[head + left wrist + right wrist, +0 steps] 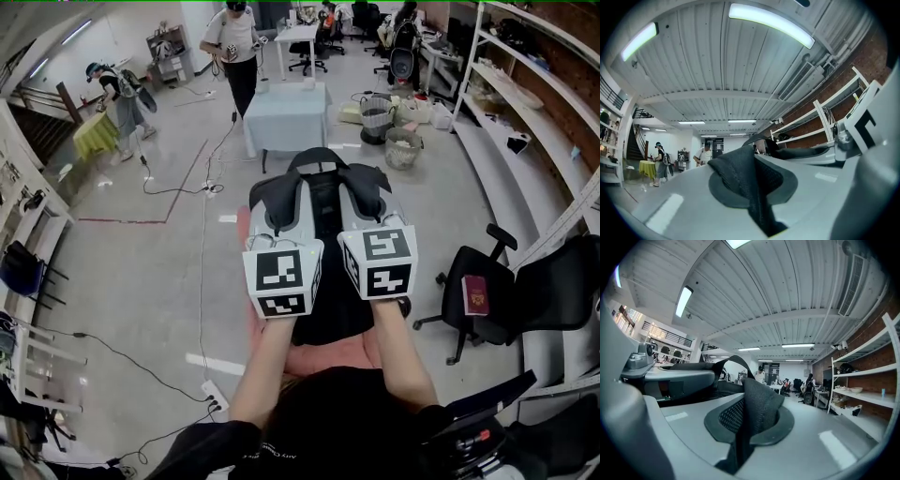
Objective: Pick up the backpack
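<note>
A black backpack (323, 202) hangs in front of me, held up above the floor between both grippers. My left gripper (278, 214) is shut on the backpack's left shoulder strap (745, 180). The dark mesh is folded and pinched between the grey jaws. My right gripper (367, 204) is shut in the same way on the right shoulder strap (757, 411). In the right gripper view the top carry loop (733, 361) arches behind the strap. The bag's lower part is hidden behind the two marker cubes and my forearms.
A black office chair (487, 300) with a red book (476, 293) on its seat stands at the right. White shelving (525, 103) lines the right wall. A light blue table (286, 117) and baskets (403, 147) stand ahead. Cables (178, 187) cross the floor, and people stand at the back.
</note>
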`<move>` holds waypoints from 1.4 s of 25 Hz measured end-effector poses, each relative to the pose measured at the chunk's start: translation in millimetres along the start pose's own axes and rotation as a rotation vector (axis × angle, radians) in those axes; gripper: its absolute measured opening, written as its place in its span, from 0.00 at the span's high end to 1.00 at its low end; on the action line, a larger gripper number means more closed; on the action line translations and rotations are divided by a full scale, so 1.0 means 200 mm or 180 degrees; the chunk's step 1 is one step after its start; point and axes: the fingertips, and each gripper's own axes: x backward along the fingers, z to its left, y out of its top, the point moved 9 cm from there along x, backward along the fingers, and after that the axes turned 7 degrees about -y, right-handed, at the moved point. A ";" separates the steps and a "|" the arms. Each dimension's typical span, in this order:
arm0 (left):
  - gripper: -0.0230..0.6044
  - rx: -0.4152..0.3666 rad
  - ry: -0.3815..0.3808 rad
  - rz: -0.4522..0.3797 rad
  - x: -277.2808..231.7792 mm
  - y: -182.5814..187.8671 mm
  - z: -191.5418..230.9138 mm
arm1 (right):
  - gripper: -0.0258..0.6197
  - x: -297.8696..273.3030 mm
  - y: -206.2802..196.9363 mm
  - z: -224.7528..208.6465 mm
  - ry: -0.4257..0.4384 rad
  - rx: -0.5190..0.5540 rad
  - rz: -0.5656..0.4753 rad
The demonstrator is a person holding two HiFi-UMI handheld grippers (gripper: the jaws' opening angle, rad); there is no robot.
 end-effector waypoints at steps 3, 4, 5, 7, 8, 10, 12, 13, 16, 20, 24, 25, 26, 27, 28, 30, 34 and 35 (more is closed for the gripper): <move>0.92 0.0054 -0.0018 0.0017 0.00 -0.04 0.00 | 0.89 0.00 -0.03 0.00 0.0007 -0.0033 0.0024; 0.92 0.0058 -0.0028 0.0016 0.01 -0.05 0.00 | 0.89 0.00 -0.03 0.01 0.0008 -0.0037 0.0019; 0.92 0.0064 -0.0037 0.0006 0.01 -0.05 0.00 | 0.89 0.01 -0.02 0.01 0.0008 -0.0038 0.0010; 0.92 0.0079 -0.0049 -0.0021 0.03 -0.04 0.00 | 0.89 0.03 -0.01 0.02 0.0001 -0.0040 -0.0006; 0.92 0.0082 -0.0051 -0.0030 0.04 -0.03 0.00 | 0.89 0.04 -0.01 0.02 -0.0002 -0.0045 -0.0011; 0.92 0.0076 -0.0060 -0.0032 0.05 -0.02 0.00 | 0.89 0.05 -0.01 0.03 -0.0010 -0.0065 -0.0015; 0.92 0.0075 -0.0080 -0.0026 0.06 -0.01 0.01 | 0.89 0.06 0.00 0.04 -0.0026 -0.0075 -0.0007; 0.92 0.0085 -0.0078 -0.0019 0.06 -0.01 0.01 | 0.89 0.06 0.00 0.04 -0.0023 -0.0065 0.0006; 0.92 0.0116 -0.0040 0.0045 0.07 -0.05 -0.01 | 0.89 0.06 -0.03 0.03 0.0047 -0.0021 0.0085; 0.92 0.0120 -0.0086 0.0182 0.02 -0.12 -0.09 | 0.89 0.07 -0.12 -0.05 0.0049 -0.0029 0.0199; 0.92 0.0115 -0.0176 0.0255 0.00 -0.14 -0.11 | 0.89 0.07 -0.14 -0.07 -0.0012 -0.0073 0.0278; 0.92 0.0116 -0.0182 0.0260 0.01 -0.14 -0.10 | 0.89 0.07 -0.14 -0.07 -0.0018 -0.0078 0.0286; 0.92 0.0120 -0.0184 0.0262 0.01 -0.14 -0.10 | 0.89 0.07 -0.13 -0.06 -0.0020 -0.0079 0.0289; 0.92 0.0127 -0.0186 0.0260 0.02 -0.14 -0.10 | 0.89 0.07 -0.14 -0.05 -0.0017 -0.0079 0.0288; 0.92 0.0141 -0.0188 0.0256 0.02 -0.14 -0.09 | 0.89 0.08 -0.14 -0.05 -0.0014 -0.0078 0.0283; 0.92 0.0187 -0.0203 0.0246 0.03 -0.14 -0.09 | 0.89 0.09 -0.14 -0.04 -0.0014 -0.0078 0.0257; 0.92 0.0170 -0.0220 0.0211 0.06 -0.14 -0.09 | 0.89 0.11 -0.13 -0.03 -0.0022 -0.0096 0.0210; 0.92 0.0139 -0.0216 0.0204 0.06 -0.14 -0.09 | 0.89 0.12 -0.13 -0.03 -0.0023 -0.0099 0.0195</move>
